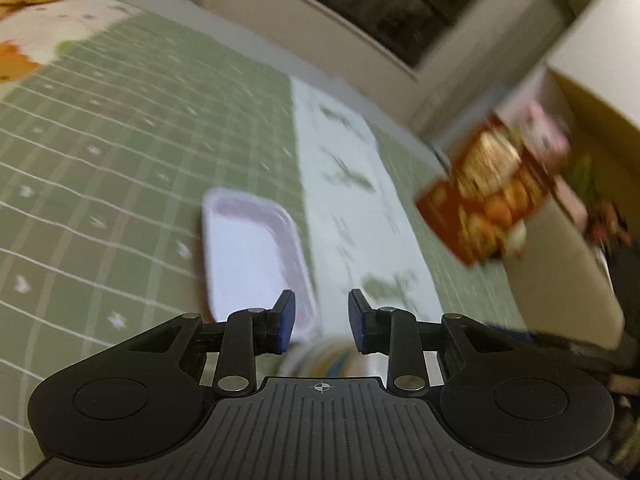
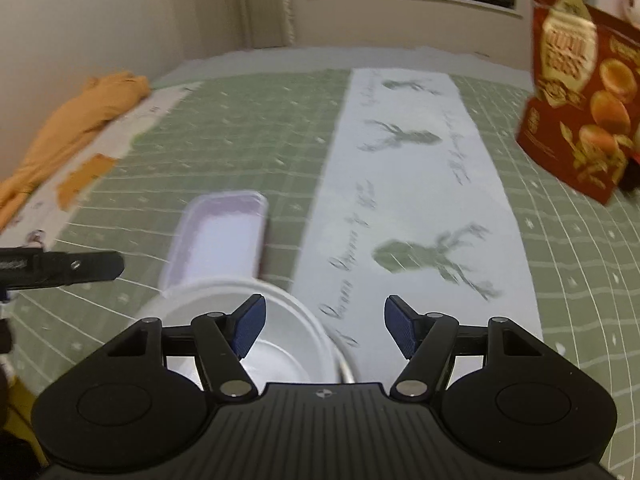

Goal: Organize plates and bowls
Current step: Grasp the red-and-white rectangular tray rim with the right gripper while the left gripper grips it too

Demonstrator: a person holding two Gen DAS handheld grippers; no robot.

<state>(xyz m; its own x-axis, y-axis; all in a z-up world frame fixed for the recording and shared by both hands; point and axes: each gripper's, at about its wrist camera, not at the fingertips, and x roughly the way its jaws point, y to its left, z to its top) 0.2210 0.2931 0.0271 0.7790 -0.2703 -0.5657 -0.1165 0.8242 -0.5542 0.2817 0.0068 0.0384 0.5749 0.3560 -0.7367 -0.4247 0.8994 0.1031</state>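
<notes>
Right at the lens, the right gripper [image 2: 322, 330] hangs with its blue pads spread wide and nothing between them, poised above the near side of a white round bowl [image 2: 256, 336]. That bowl is our landmark. It sits on the green checked bed cover [image 2: 240, 140], and a thin metallic rim peeks out on its right side, possibly a second dish beneath it, though I cannot tell for sure.

Just beyond the bowl, touching or nearly touching its far rim, lies a pale rectangular tray plate [image 2: 224, 232], flat and empty. My read: both pieces are laid out low and open so either gripper can come in over a rim, and the bowl looks the likelier first pick since the right gripper is already over it.

Over on the other side, the left gripper [image 1: 322, 320] is also parted and empty, hovering near the tray plate's [image 1: 252, 252] closest edge, with a blurred patterned rim, hard to make out, showing between its fingers. Its black finger also pokes into the right view, left of the bowl.

Around the bowl: a white runner with deer prints [image 2: 416, 184] stretches away on its right, a red snack bag [image 2: 580, 92] stands well beyond on the far right, and orange cloth [image 2: 80, 120] lies bunched far to the left. Nothing blocks the bowl itself; the two grippers crowding one another looks the main hazard.
</notes>
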